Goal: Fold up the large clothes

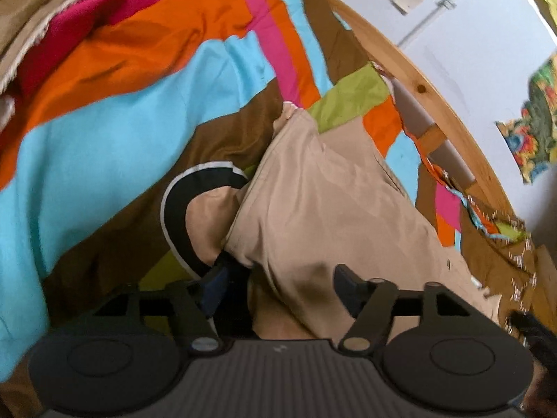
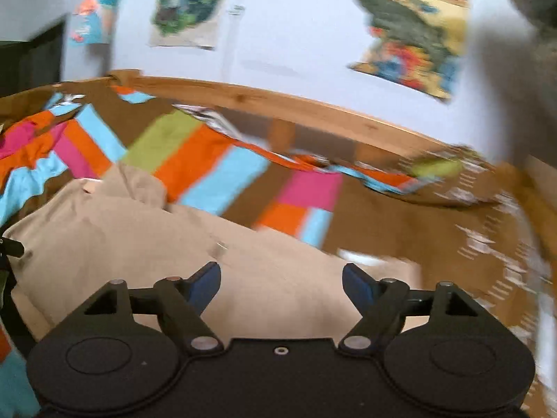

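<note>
A large beige garment (image 1: 323,191) lies crumpled on a striped multicoloured bedspread (image 1: 104,132). A black curved trim with a white edge (image 1: 174,209) shows at the garment's left side. My left gripper (image 1: 280,278) is open, and a bunch of the beige cloth sits between its spread fingers. In the right wrist view the same beige garment (image 2: 122,237) spreads out below my right gripper (image 2: 282,278), which is open with nothing clamped; this view is motion-blurred.
A wooden bed rail (image 1: 428,94) (image 2: 278,104) runs along the far side of the bed, with a white wall and colourful posters (image 2: 414,28) behind it. Brown patterned fabric (image 2: 452,237) lies to the right. A tan fleece-edged cloth (image 1: 34,10) sits top left.
</note>
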